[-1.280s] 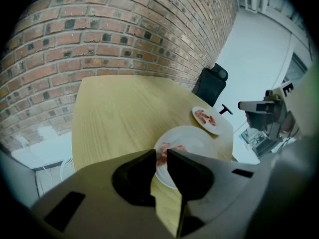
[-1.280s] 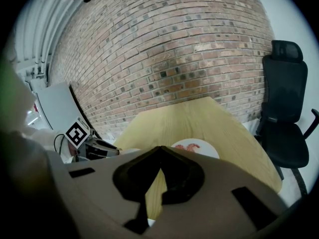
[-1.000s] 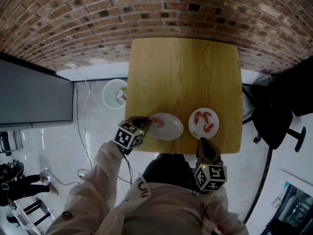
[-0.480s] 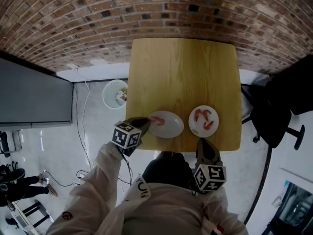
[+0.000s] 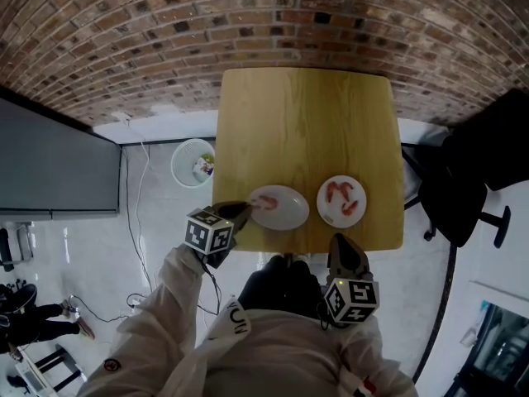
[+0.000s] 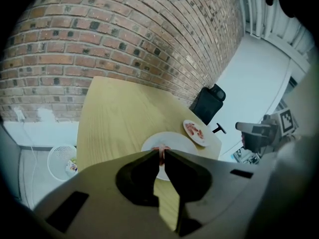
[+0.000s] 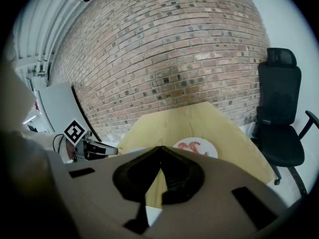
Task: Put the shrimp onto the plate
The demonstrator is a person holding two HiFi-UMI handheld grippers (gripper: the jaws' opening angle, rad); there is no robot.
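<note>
A pink shrimp (image 5: 264, 200) hangs at the left side of an oval white plate (image 5: 289, 215) near the front edge of the wooden table (image 5: 302, 122). My left gripper (image 5: 245, 208) reaches in from the left and is shut on one end of it. In the left gripper view the shrimp (image 6: 162, 153) shows in the narrow slit between the tips. A round white plate (image 5: 341, 218) to the right carries two more shrimps (image 5: 339, 192). My right gripper (image 5: 339, 240) is shut and empty, just off the table's front edge below that plate.
A white waste basket (image 5: 192, 162) stands on the floor left of the table. A black office chair (image 5: 463, 180) is at the right. A brick wall (image 5: 248, 15) runs behind the table. A grey panel (image 5: 50, 172) is at the far left.
The left gripper has drawn slightly back to the left and its jaws have narrowed on the shrimp. The right gripper has stayed where it was.
</note>
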